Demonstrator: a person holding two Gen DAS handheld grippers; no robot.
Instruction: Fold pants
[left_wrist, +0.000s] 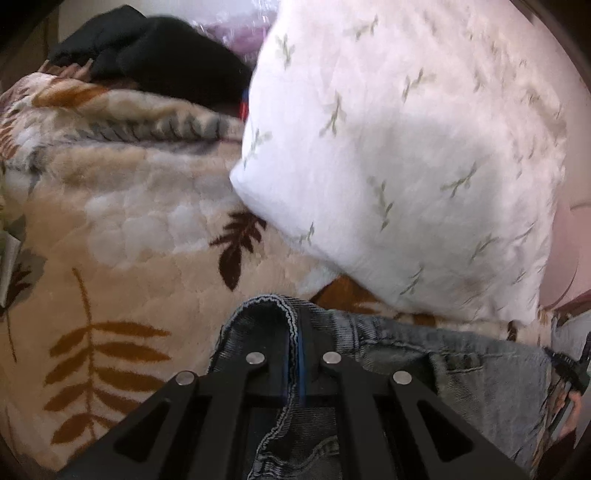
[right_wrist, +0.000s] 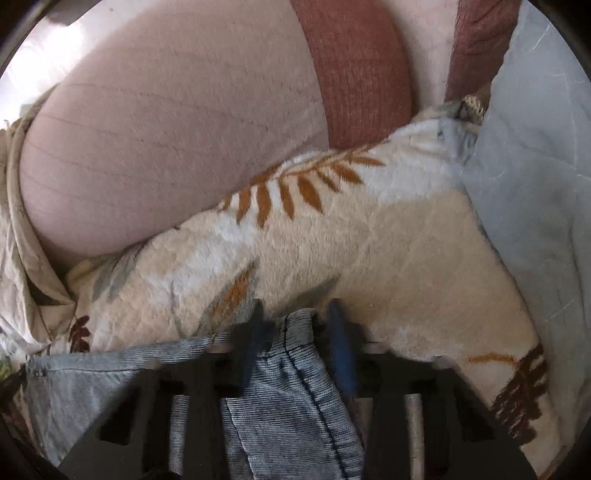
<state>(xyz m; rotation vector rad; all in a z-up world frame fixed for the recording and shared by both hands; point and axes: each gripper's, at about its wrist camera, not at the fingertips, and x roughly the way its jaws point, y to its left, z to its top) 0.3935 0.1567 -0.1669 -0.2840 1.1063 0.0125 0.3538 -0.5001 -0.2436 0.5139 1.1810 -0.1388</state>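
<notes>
The pants are light blue jeans (left_wrist: 461, 369). In the left wrist view my left gripper (left_wrist: 293, 332) is shut on a fold of their waistband, which bunches up between the fingers; the rest of the denim stretches off to the right. In the right wrist view my right gripper (right_wrist: 295, 321) is shut on another edge of the jeans (right_wrist: 288, 398), the denim running between its blue pads (right_wrist: 341, 350) and hanging down toward the camera. Both grippers hold the jeans just above the blanket.
A cream fleece blanket with brown leaf prints (left_wrist: 129, 258) covers the bed (right_wrist: 388, 251). A white pillow with green sprigs (left_wrist: 406, 147) lies close ahead of the left gripper. Black clothing (left_wrist: 166, 55) lies far left. A pink cushion (right_wrist: 166, 147) and pale grey bedding (right_wrist: 535, 166) flank the right gripper.
</notes>
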